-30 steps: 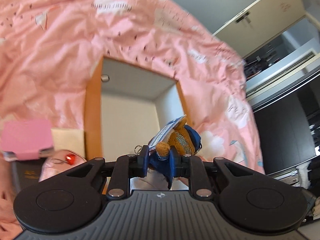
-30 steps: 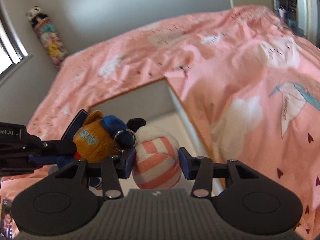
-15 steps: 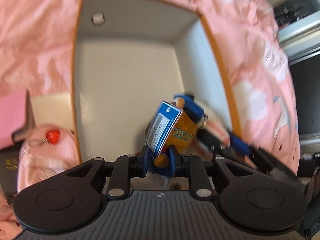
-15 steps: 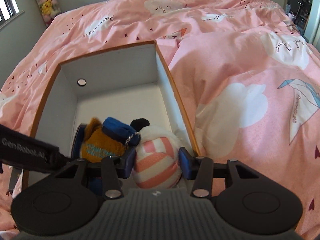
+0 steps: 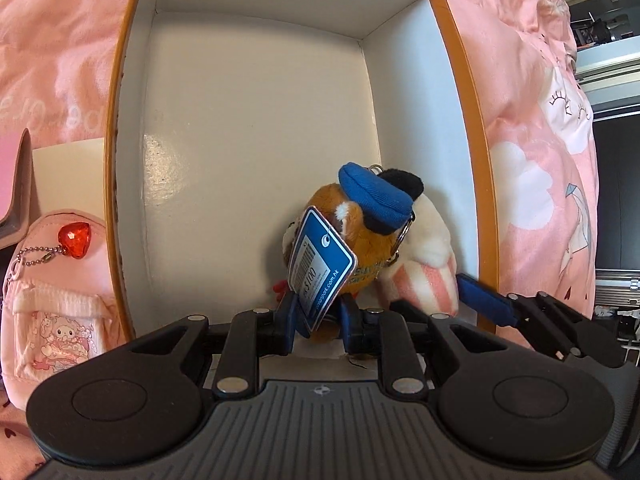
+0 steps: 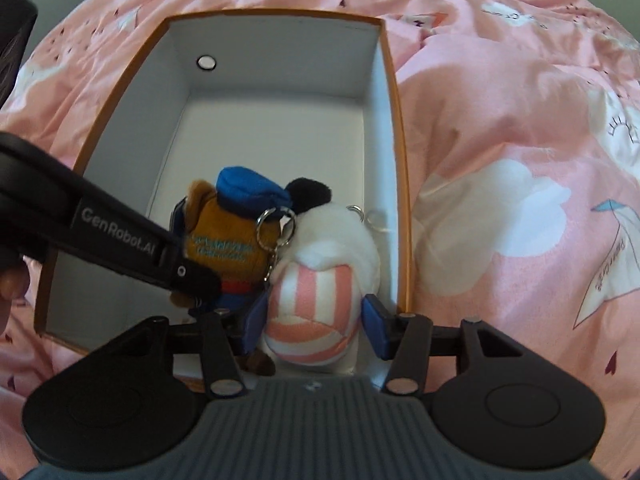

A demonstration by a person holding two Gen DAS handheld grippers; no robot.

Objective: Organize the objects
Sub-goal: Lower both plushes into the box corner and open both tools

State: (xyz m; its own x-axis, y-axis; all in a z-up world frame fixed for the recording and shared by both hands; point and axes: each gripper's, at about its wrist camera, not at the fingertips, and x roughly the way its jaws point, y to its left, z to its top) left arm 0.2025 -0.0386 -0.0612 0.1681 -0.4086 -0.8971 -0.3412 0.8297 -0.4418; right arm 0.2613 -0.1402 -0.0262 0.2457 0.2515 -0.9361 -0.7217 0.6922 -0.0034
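Pink bedding (image 6: pixel 500 128) with cloud prints lies around an open box (image 6: pixel 394 92), orange outside and white inside. I have both toys down in the near right corner of this box. My left hand-held gripper (image 5: pixel 318 322) is closed narrow on the lower part of the brown plush (image 5: pixel 360 240) with the blue cap and blue price tag (image 5: pixel 320 266). My right hand-held gripper (image 6: pixel 314 322) is opening; the pink-and-white striped plush (image 6: pixel 316 300) sits between its jaws, and the right pad is already apart from it. The two plush toys touch each other.
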